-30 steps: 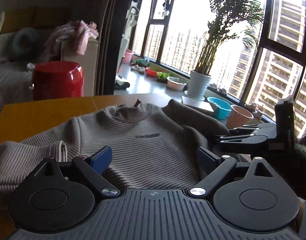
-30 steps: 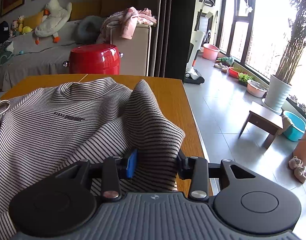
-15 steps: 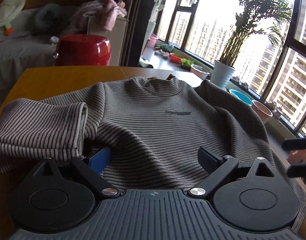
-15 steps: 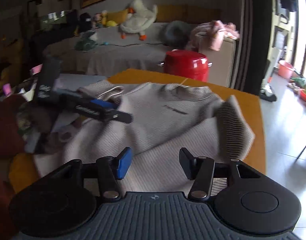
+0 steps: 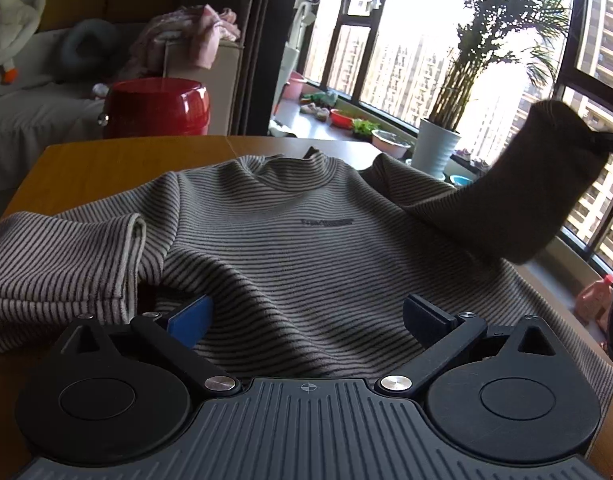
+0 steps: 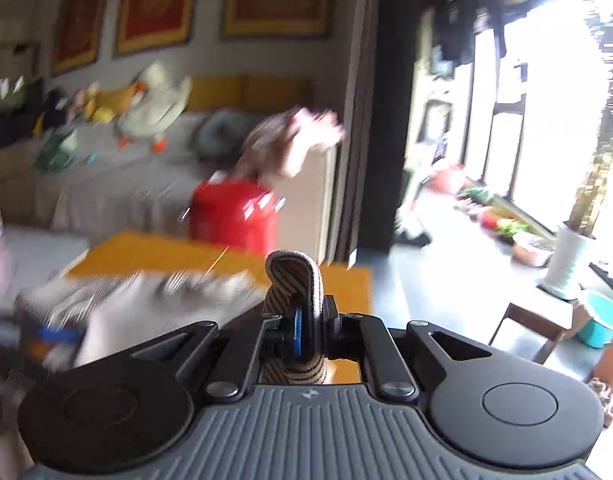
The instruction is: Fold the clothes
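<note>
A grey striped sweater (image 5: 298, 240) lies face up on the wooden table (image 5: 106, 164). Its left sleeve (image 5: 66, 256) is folded in beside the body. My left gripper (image 5: 306, 316) hovers over the sweater's lower front, its jaws opening wide, with fabric lying between the fingers but not pinched. My right gripper (image 6: 306, 330) is shut on the cuff of the right sleeve (image 6: 292, 276). In the left wrist view that sleeve (image 5: 538, 200) hangs raised above the table at the right. The right wrist view is blurred by motion.
A red stool (image 5: 158, 108) stands behind the table's far edge, with a sofa and a plush duck (image 6: 154, 108) beyond. A potted plant (image 5: 438, 148) and bowls line the window at the right. A low wooden stool (image 6: 534, 320) stands on the floor.
My right gripper shut on the right sleeve's cuff and lifted it off the table. My left gripper's jaws widened and its view swung a little to the left over the sweater.
</note>
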A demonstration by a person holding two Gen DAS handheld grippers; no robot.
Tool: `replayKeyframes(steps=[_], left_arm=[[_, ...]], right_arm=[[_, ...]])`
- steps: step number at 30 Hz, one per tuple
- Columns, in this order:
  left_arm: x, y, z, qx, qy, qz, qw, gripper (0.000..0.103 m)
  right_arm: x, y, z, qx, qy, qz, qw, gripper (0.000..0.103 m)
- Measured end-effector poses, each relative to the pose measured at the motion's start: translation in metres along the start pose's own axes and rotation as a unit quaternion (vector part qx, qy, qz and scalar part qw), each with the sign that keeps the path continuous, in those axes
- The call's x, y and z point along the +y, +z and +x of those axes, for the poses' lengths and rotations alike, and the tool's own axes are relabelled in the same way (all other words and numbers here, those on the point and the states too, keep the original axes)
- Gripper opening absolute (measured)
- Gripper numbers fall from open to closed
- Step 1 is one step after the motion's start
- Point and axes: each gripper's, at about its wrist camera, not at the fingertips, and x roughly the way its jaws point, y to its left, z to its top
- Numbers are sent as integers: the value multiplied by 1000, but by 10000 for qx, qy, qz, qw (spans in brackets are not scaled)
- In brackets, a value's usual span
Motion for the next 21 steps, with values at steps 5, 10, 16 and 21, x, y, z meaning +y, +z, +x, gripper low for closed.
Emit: replayKeyframes(steps=[5,10,16,21], left_arm=[[-1,-2,-4,-76,8,1,10000,103],[8,-2,-6,-159,-60,-275,9995,103],[8,-2,-9,-296,-41,-258,9992,103],[6,-3,-10,-301,-55,-233,9993,103]], right_arm=[[-19,62,-5,-892,-114,370,9953,9],[24,84,19,-861,659,271,9937,9],[101,82,83,-353,1416,-48,9893,9],[151,64,119,112,1817,-164,9831,9]])
